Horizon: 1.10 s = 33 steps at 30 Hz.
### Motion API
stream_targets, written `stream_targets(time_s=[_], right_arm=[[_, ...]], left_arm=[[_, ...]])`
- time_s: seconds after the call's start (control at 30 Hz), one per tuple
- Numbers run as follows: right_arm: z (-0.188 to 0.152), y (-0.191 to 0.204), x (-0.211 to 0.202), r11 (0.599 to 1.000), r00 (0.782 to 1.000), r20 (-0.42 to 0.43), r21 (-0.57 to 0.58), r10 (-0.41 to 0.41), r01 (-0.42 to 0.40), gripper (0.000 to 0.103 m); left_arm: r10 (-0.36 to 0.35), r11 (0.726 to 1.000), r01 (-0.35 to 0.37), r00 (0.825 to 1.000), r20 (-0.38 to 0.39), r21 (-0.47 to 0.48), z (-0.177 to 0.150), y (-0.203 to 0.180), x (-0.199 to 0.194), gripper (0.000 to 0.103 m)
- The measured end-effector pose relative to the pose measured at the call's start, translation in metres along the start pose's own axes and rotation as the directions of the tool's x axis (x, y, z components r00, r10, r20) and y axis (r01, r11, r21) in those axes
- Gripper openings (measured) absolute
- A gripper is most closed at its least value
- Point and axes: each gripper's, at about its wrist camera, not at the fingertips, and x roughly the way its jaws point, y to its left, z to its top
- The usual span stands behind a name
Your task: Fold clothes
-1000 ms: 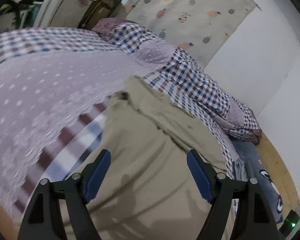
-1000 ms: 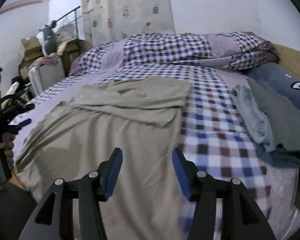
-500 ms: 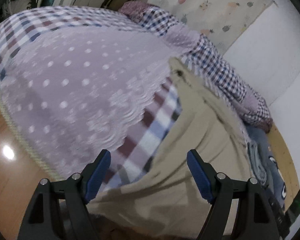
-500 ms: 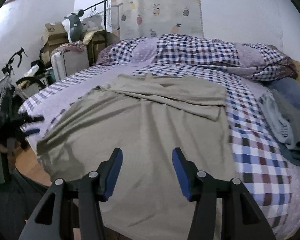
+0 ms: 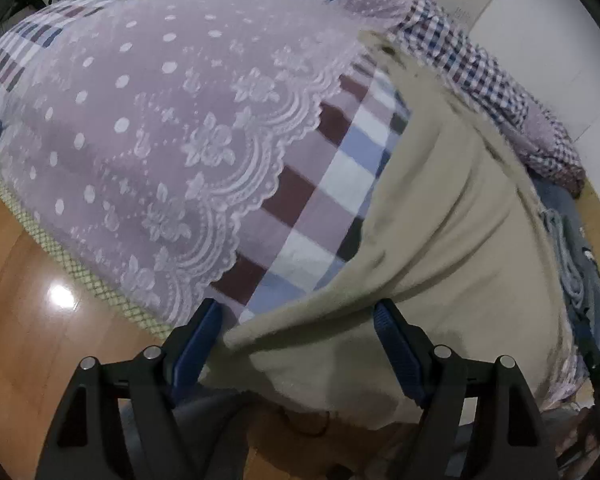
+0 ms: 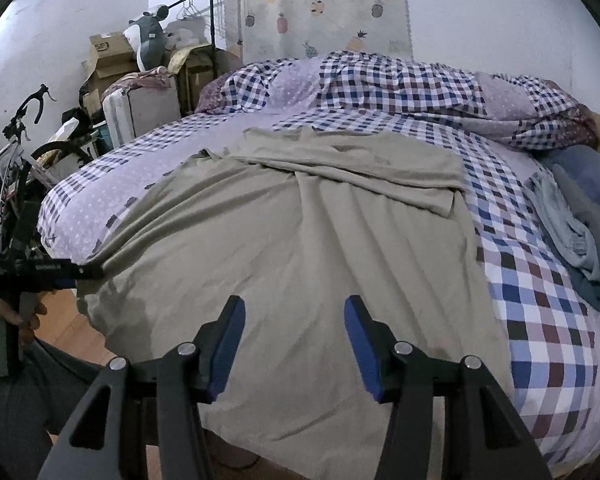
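Observation:
A large beige garment [image 6: 300, 240] lies spread on the checked bed, its far part folded over itself. Its near edge hangs over the bed's side. My left gripper [image 5: 298, 328] points down at the garment's left corner [image 5: 260, 336], which lies between the open blue pads [image 5: 204, 336] without being pressed. In the right wrist view the left gripper [image 6: 88, 270] sits at that same corner, held by a hand [image 6: 4, 312]. My right gripper [image 6: 296, 336] hovers open over the garment's near edge with nothing between its fingers.
A pile of grey and blue clothes [image 6: 572, 216] lies on the bed's right side. A bunched checked duvet [image 6: 400, 92] runs along the far side. A bicycle [image 6: 12, 152], boxes and a suitcase [image 6: 140, 108] crowd the left. Wooden floor [image 5: 40, 320] lies below the lace bedspread [image 5: 160, 140].
The left gripper tipped down and sank to the bed's edge, bringing the garment's corner between its jaws. The right gripper shifted sideways along the garment's near edge. Both stayed open.

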Motion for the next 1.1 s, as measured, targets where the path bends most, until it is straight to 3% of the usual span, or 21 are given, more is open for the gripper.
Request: stream_targets(time_s=[0.1,0.17,0.27,0.33,0.47,0.5,0.67,0.9,1.0,1.1], right_arm=[[-0.001,0.003,0.001,1.0,1.0,-0.003,-0.009,0.001,-0.001,0.055],[-0.001,0.006,0.0,1.0,1.0,-0.002,-0.022,0.007,-0.007,0.055],[-0.002,0.015,0.001,0.999,1.0,-0.003,-0.047,0.021,-0.021,0.055],[-0.005,0.026,0.003,0.996,0.999,-0.013,-0.089,0.031,-0.032,0.055],[-0.011,0.052,0.008,0.983,0.998,-0.032,-0.173,0.054,-0.058,0.055],[-0.014,0.059,0.008,0.979,0.998,-0.034,-0.195,0.06,-0.066,0.055],[-0.029,0.106,0.005,0.935,0.995,-0.015,-0.341,0.096,-0.096,0.055],[-0.051,0.185,-0.006,0.826,0.977,0.072,-0.55,0.198,-0.127,0.055],[-0.055,0.211,-0.004,0.808,0.967,0.094,-0.572,0.237,-0.142,0.055],[-0.053,0.229,0.001,0.817,0.96,0.126,-0.56,0.249,-0.138,0.055]], left_arm=[[0.017,1.0,-0.017,0.999,-0.029,0.008,-0.005,-0.003,0.0,0.08],[0.002,1.0,-0.002,0.999,-0.051,0.0,-0.009,-0.005,-0.001,0.072],[-0.051,0.998,0.048,0.995,-0.091,-0.035,-0.018,-0.006,-0.003,0.05],[-0.089,0.995,0.084,0.99,-0.106,-0.057,-0.021,-0.005,-0.007,0.031],[-0.197,0.978,0.19,0.976,-0.093,-0.08,-0.027,-0.008,-0.023,0.012],[-0.235,0.97,0.227,0.968,-0.088,-0.09,-0.028,-0.008,-0.028,0.006],[-0.407,0.908,0.396,0.911,-0.063,-0.138,-0.037,-0.013,-0.046,0.004],[-0.535,0.82,0.521,0.845,0.005,-0.238,-0.032,-0.008,-0.054,0.004],[-0.592,0.766,0.576,0.805,0.037,-0.285,-0.026,-0.002,-0.055,0.004],[-0.647,0.709,0.629,0.76,0.063,-0.319,-0.021,0.005,-0.056,0.004]])
